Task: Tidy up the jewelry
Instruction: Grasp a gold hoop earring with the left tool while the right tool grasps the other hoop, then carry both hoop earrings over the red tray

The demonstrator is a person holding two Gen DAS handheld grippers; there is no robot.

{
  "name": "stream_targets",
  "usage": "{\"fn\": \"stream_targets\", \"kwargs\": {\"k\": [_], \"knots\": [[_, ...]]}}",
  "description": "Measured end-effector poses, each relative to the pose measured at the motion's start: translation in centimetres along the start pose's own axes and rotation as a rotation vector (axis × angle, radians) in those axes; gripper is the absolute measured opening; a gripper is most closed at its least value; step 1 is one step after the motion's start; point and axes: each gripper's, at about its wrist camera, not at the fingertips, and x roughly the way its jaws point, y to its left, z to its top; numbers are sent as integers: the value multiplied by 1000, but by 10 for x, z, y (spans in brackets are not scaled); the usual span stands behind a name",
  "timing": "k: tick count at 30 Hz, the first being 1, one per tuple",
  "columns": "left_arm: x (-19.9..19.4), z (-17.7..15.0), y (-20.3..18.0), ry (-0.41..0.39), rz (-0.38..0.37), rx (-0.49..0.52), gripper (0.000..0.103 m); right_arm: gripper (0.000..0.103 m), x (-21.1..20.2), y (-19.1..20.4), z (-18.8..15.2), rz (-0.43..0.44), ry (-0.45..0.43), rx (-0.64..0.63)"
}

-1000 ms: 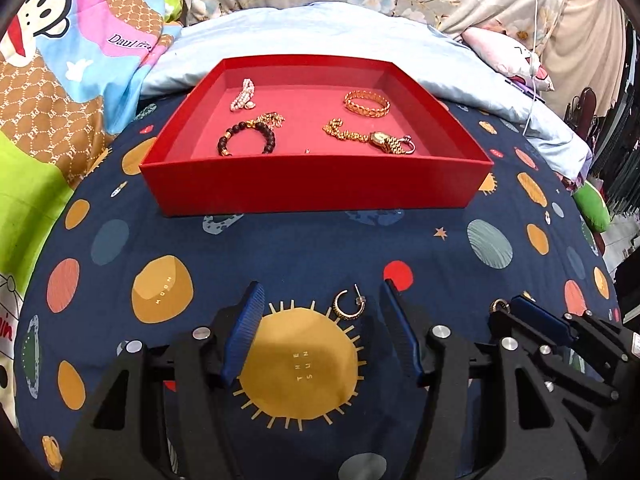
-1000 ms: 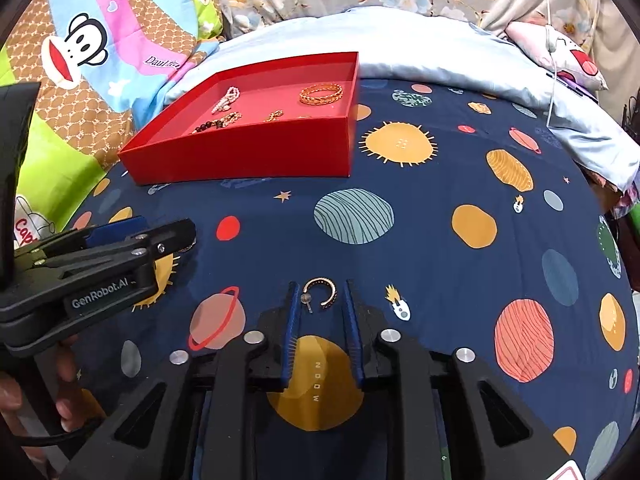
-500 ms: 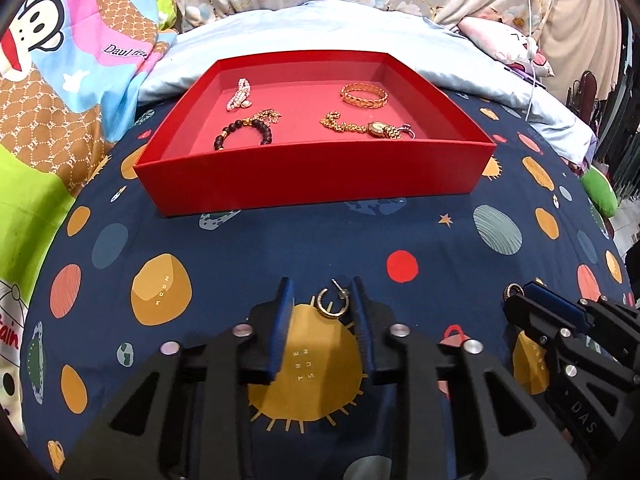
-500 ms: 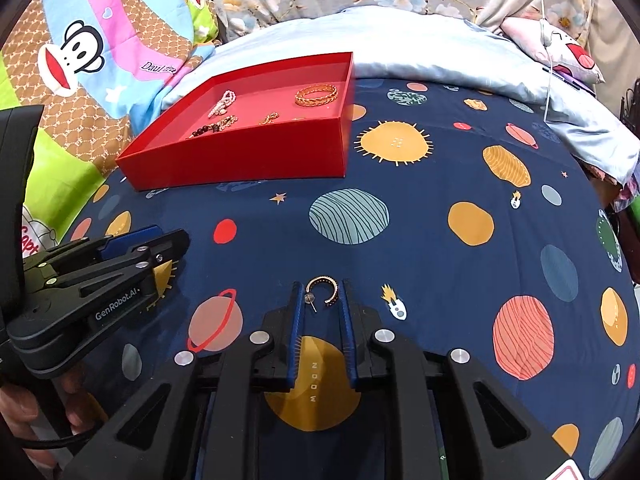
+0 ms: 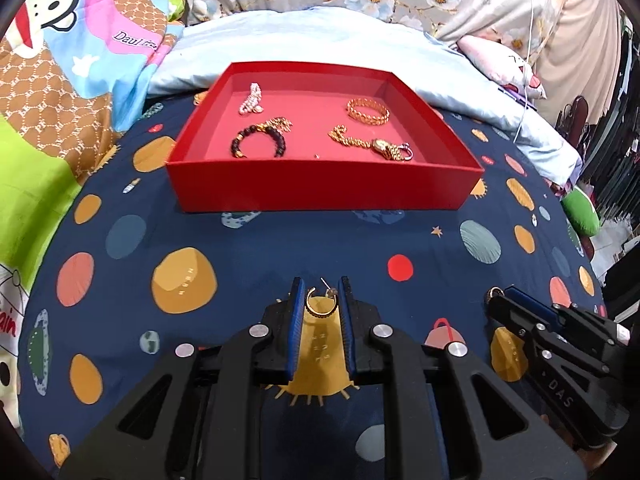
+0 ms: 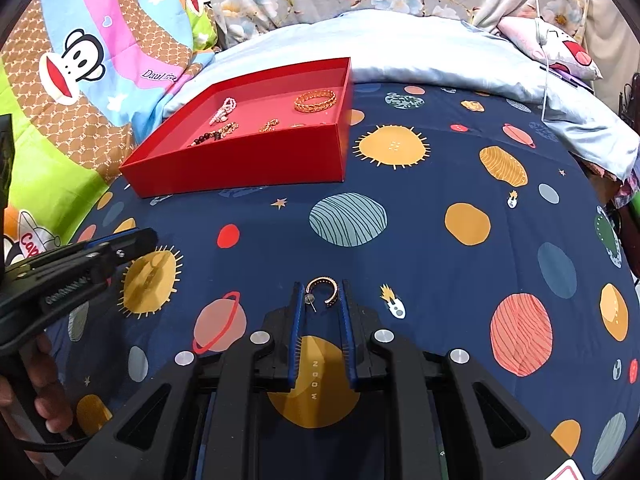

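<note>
A red tray (image 5: pixel 320 196) sits on the planet-print bedsheet and holds a pearl piece (image 5: pixel 251 99), a dark bead bracelet (image 5: pixel 258 142), a gold chain bracelet (image 5: pixel 367 109) and a gold watch (image 5: pixel 374 145). My left gripper (image 5: pixel 321 300) is shut on a gold hoop earring (image 5: pixel 320 307) just above the sheet. My right gripper (image 6: pixel 320 300) is shut on a second hoop earring (image 6: pixel 325 290). The tray also shows in the right wrist view (image 6: pixel 248 160), ahead and to the left.
The right gripper's tip (image 5: pixel 520 308) shows at lower right in the left wrist view, and the left gripper (image 6: pixel 80 268) at left in the right wrist view. A light blue blanket (image 5: pixel 320 44) and pillows lie behind the tray.
Both grippers have closed on their hoop earrings. The left jaws went from wide open to pinching the hoop, and both views have risen slightly.
</note>
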Motion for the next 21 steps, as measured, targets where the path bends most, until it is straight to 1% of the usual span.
{"fn": "stream_targets", "kwargs": {"k": [5,21], "knots": [[-6,1,6,0,11,-18,16,16,-1,2,-1,10,-2,1],[-5,-6,24,18,45,-59,16,16,-1,9,-3,29,9,16]]}}
